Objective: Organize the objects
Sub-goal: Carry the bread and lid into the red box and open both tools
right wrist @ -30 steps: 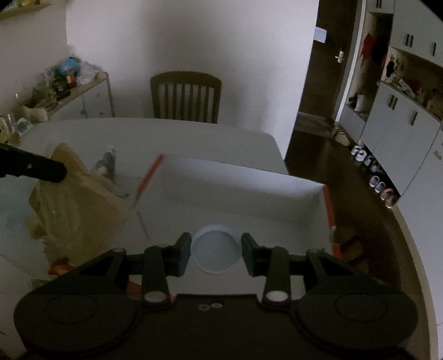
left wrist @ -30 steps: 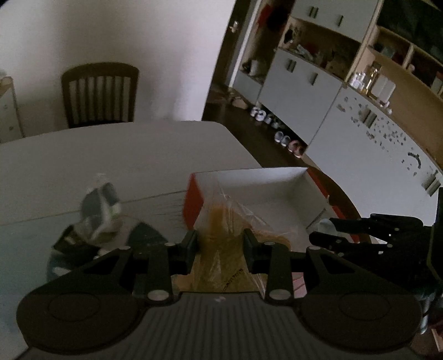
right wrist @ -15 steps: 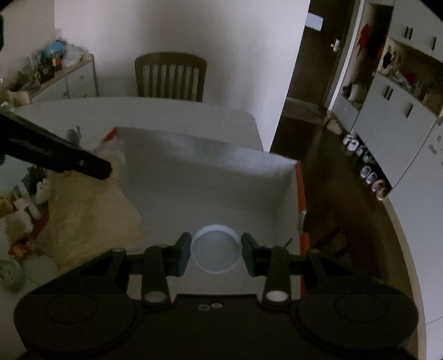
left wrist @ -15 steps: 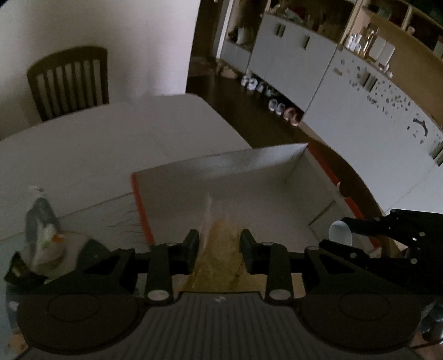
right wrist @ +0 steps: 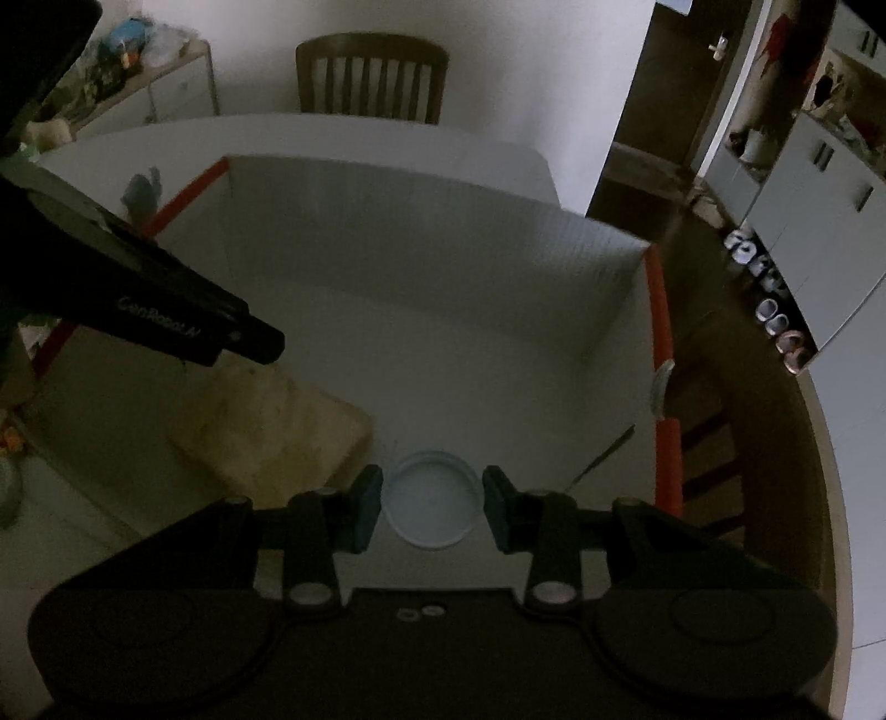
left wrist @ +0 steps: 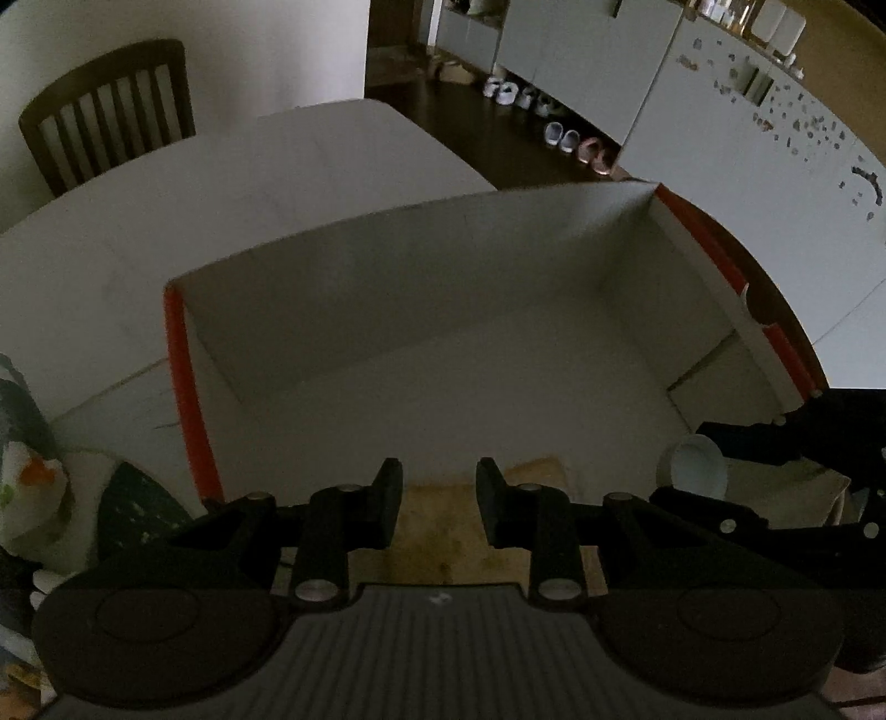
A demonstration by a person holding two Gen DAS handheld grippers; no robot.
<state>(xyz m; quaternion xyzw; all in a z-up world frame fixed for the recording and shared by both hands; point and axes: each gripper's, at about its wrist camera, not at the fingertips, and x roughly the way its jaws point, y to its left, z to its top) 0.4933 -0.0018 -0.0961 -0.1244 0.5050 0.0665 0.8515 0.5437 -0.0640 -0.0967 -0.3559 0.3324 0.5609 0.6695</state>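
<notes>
An open cardboard box [left wrist: 387,260] with white inside walls and orange outer sides stands on the table; it also shows in the right wrist view [right wrist: 443,232]. A yellowish plastic bag [right wrist: 271,426] lies on the box floor at the near left; it also shows in the left wrist view [left wrist: 437,526]. My left gripper [left wrist: 437,501] hangs over the bag with jaws apart, no longer holding it. My right gripper [right wrist: 432,507] is shut on a small round white lid [right wrist: 431,505], low inside the box; the lid also shows in the left wrist view [left wrist: 695,466].
A white table [left wrist: 111,232] carries the box. Packets and a patterned bag [left wrist: 27,487] lie left of the box. A wooden chair [right wrist: 371,77] stands at the far side. Cabinets and shoes [left wrist: 565,138] line the right. A side shelf with clutter [right wrist: 138,50] stands far left.
Both grippers moved forward and down into the box. The left gripper has let go of the yellowish bag, which now lies on the box floor. The right gripper still holds the lid.
</notes>
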